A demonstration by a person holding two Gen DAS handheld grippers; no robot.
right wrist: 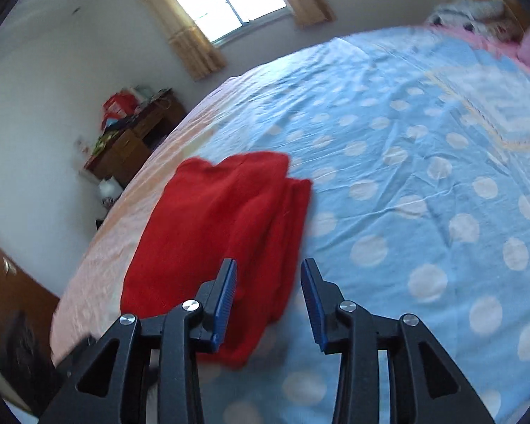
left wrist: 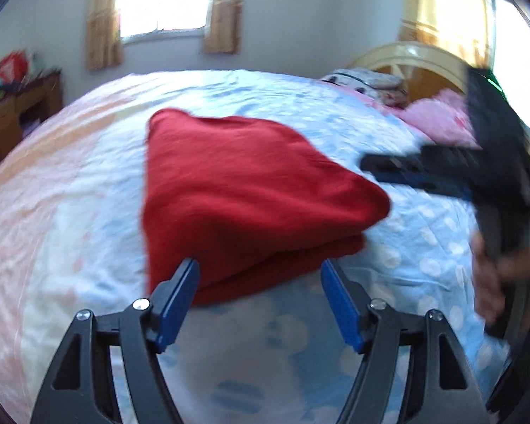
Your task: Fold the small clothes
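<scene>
One bed (left wrist: 70, 212) fills nearly all of both views, its sheet (right wrist: 406, 194) pale blue with white dots ahead of the tools and peach-pink off to the left. Beyond the far edge of the bed, straight ahead of the left tool, a window (left wrist: 162, 0) glows between tan curtains (left wrist: 104, 28). A wooden headboard (left wrist: 406, 60) and pink pillows (left wrist: 438, 120) lie ahead and to the right of the left tool, and a brown desk (right wrist: 137, 134) piled with coloured things stands far off to the left of the right tool.

The red garment (left wrist: 251, 190) lies folded in a thick, layered stack on the sheet. Its near edge sits just in front of the left gripper (left wrist: 261, 272), reaching between the two blue fingertips without either pad pressing on it; the jaws stand wide apart. From the right gripper (right wrist: 268, 272) the same garment (right wrist: 222, 240) lies ahead and to the left, its right-hand folded edge running down behind the left blue finger (right wrist: 226, 293). These jaws are parted by a narrower gap, which shows cloth and dotted sheet but nothing gripped.

In the left wrist view the right tool (left wrist: 424, 173) appears blurred at the right side, level with the garment's right corner and apart from it, with a hand (left wrist: 491, 275) on its dark handle.
</scene>
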